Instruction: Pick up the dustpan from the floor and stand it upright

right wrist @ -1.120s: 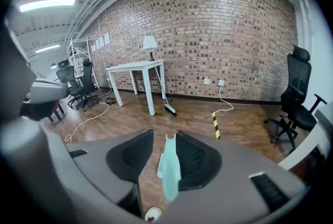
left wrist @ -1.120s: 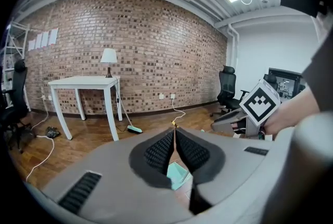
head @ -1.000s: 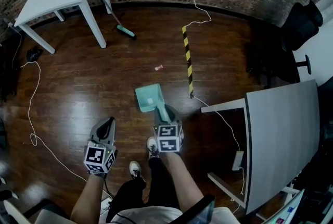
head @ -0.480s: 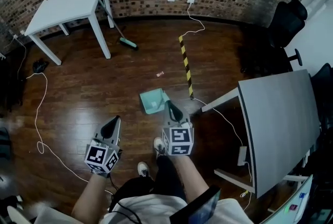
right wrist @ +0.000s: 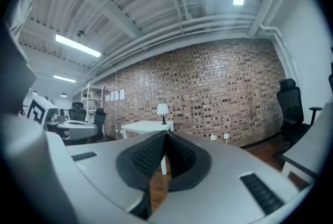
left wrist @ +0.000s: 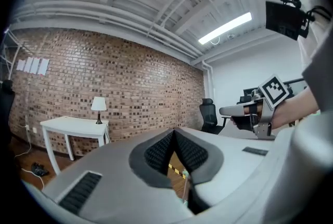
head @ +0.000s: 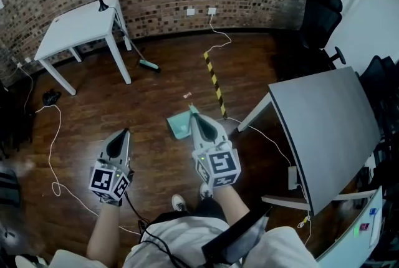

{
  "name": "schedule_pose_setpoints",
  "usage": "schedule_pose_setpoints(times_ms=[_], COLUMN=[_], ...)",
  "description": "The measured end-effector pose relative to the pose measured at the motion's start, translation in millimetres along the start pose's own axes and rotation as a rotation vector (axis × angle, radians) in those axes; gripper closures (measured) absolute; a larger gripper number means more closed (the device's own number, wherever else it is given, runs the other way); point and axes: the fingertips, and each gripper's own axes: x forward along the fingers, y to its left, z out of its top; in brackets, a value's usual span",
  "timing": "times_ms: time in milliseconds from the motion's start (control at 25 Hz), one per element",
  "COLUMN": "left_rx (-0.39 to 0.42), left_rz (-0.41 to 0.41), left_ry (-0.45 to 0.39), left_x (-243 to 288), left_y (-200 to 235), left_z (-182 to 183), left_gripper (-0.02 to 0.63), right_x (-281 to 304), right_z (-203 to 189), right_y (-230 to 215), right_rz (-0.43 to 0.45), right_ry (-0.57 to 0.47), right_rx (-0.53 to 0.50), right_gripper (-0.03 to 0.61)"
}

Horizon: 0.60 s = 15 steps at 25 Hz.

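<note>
- Both pairs of jaws are pressed together on nothing. My right gripper (head: 192, 111) and my left gripper (head: 124, 132) each show pads meeting, with only the room beyond.
- The dustpan (head: 177, 126) sits on the floor (head: 149, 101) just past the right gripper's tip, which hides its near edge. It is close to the striped tape (head: 214, 83) and the foot of the grey desk (head: 324, 129).
- From above I can't tell whether it stands or lies tilted. I'd treat this step as a check and look past the gripper first.
- If it needs righting, I'd open the right jaws wide, come down on the handle, and let go only once it balances.
- It is pale teal plastic, a thin flat scoop. It is probably light and easy to knock over.
</note>
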Motion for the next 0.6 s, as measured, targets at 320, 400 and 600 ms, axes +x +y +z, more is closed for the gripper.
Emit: schedule_pose_setpoints(times_ms=[320, 400, 600], left_rx=[-0.024, -0.029, -0.039], left_rz=[-0.007, -0.013, -0.003], left_ry=[-0.058, -0.063, -0.086], left_x=[-13.9, -14.9, -11.4], left_y=[-37.4, -52.7, -67.2], left_z=[33.7, 37.9, 42.4], left_gripper=[0.621, 0.621, 0.621], right_x=[-32.3, -43.1, -49.5], right_z=[29.3, 38.2, 50.7], right_y=[6.7, 7.5, 10.8], right_rz=[0.107, 0.138, 0.190], right_ry=[-0.054, -0.072, -0.101], right_rx=[0.042, 0.039, 0.018], right_gripper=[0.600, 0.600, 0.600])
